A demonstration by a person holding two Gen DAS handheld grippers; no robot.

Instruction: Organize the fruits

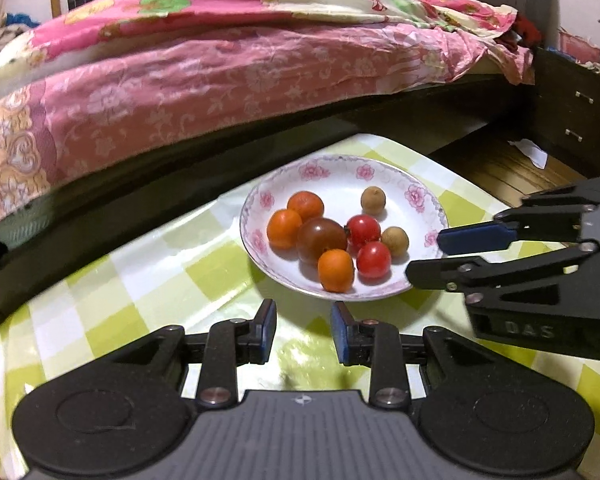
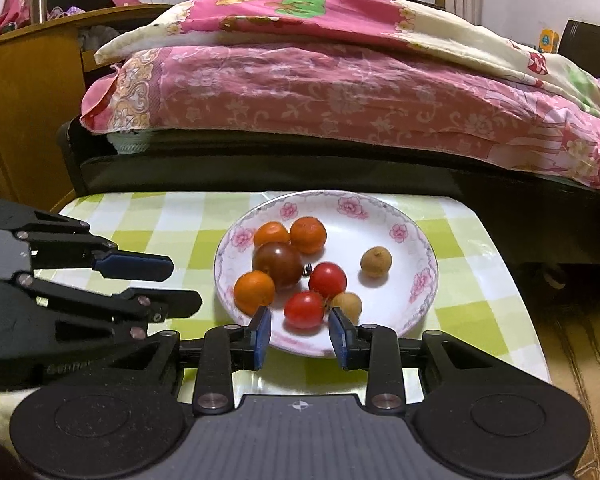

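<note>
On the checked tablecloth (image 2: 172, 224) sits a flowered plate (image 2: 380, 216) with small oranges, tomatoes and longans. The left gripper (image 1: 304, 322) and right gripper (image 2: 300, 330) hold nothing, pads slightly apart.

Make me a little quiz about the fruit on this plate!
1. How many orange fruits lie on the plate?
2. True or false: some fruit lies on the tablecloth.
3. The right hand-held gripper holds: A) a tomato, B) nothing, C) the plate.

Key: 1) three; 2) false; 3) B
</note>
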